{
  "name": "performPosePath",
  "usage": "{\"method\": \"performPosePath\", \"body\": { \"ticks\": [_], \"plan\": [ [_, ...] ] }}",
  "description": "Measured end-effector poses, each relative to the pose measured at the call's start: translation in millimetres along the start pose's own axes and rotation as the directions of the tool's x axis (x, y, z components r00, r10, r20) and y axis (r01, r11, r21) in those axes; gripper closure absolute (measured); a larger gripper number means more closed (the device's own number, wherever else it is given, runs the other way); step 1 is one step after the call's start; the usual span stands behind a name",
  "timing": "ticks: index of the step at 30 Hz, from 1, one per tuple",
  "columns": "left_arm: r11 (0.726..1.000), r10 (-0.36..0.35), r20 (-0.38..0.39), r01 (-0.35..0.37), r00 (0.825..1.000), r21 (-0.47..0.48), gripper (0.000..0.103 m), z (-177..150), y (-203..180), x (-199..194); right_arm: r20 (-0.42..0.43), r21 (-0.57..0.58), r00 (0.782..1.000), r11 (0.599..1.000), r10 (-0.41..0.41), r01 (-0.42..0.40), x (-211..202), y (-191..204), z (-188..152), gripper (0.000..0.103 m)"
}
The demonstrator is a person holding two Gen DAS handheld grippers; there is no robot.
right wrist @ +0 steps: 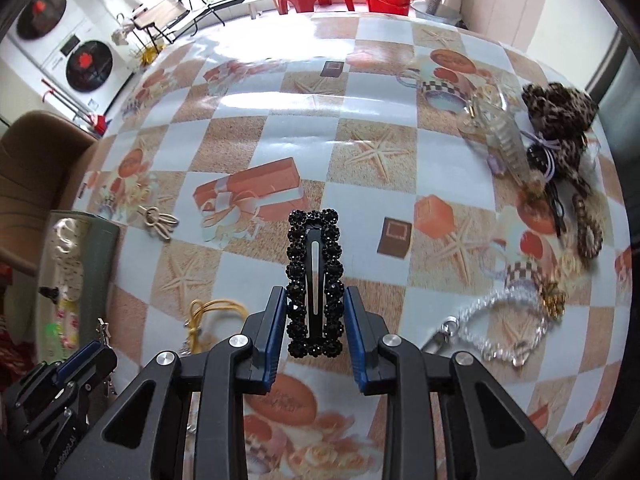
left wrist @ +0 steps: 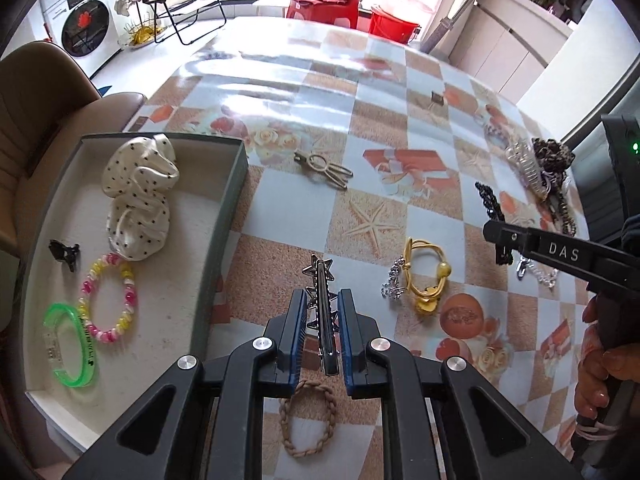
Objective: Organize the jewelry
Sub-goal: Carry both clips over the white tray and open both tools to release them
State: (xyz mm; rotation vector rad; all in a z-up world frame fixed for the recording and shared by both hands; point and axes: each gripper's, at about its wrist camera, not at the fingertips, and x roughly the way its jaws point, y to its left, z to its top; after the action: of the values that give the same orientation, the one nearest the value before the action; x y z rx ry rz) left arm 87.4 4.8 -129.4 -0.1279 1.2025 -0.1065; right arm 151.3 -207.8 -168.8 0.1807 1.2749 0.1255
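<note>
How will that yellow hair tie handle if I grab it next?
The yellow hair tie looks like thin looped cord, so it is probably floppy and light. Its bead may swing. A silver chain lies against it and might drag along.

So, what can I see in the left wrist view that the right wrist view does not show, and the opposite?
Only the left wrist view: the braided tan hair tie and the green bangle lying clearly inside the box.

Only the right wrist view: the black beaded clip face-on in the right gripper, and the pearl bracelet.

Both: the yellow hair tie, the beige clip, and the left gripper shut on the silver star clip.
</note>
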Motion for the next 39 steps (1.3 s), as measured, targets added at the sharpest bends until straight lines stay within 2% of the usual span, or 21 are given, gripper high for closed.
{"method": "performPosePath", "body": {
  "ticks": [12,19,27,33,39],
  "plan": [
    [0.999,0.002,0.043,0.0,0.999,-0.033,0.084,-16.5,30.2,-34.8,0.022,-0.02,0.998,0.998,0.067,-0.067,-27.0,39.8,-13.1,0.072],
    [0.996,0.03,0.063,-0.025,0.998,-0.085,0.084,-27.8,65.7,-51.3,0.014,-0.096,0.993,0.989,0.117,-0.115,-32.6,91.9,-18.3,0.072],
    [0.983,0.088,0.07,-0.075,0.994,-0.168,0.084,-39.4,123.9,-60.7,-0.015,-0.192,0.986,0.967,0.166,-0.166,-25.0,159.4,-23.4,0.072],
    [0.974,0.122,0.086,-0.103,0.989,-0.204,0.084,-30.7,162.4,-59.7,-0.045,-0.245,0.979,0.948,0.197,-0.202,-13.4,206.9,-24.0,0.072],
    [0.972,0.138,0.107,-0.114,0.985,-0.204,0.084,-3.4,188.9,-51.0,-0.065,-0.269,0.978,0.94,0.198,-0.208,2.7,240.2,-19.0,0.072]
  ]
}}
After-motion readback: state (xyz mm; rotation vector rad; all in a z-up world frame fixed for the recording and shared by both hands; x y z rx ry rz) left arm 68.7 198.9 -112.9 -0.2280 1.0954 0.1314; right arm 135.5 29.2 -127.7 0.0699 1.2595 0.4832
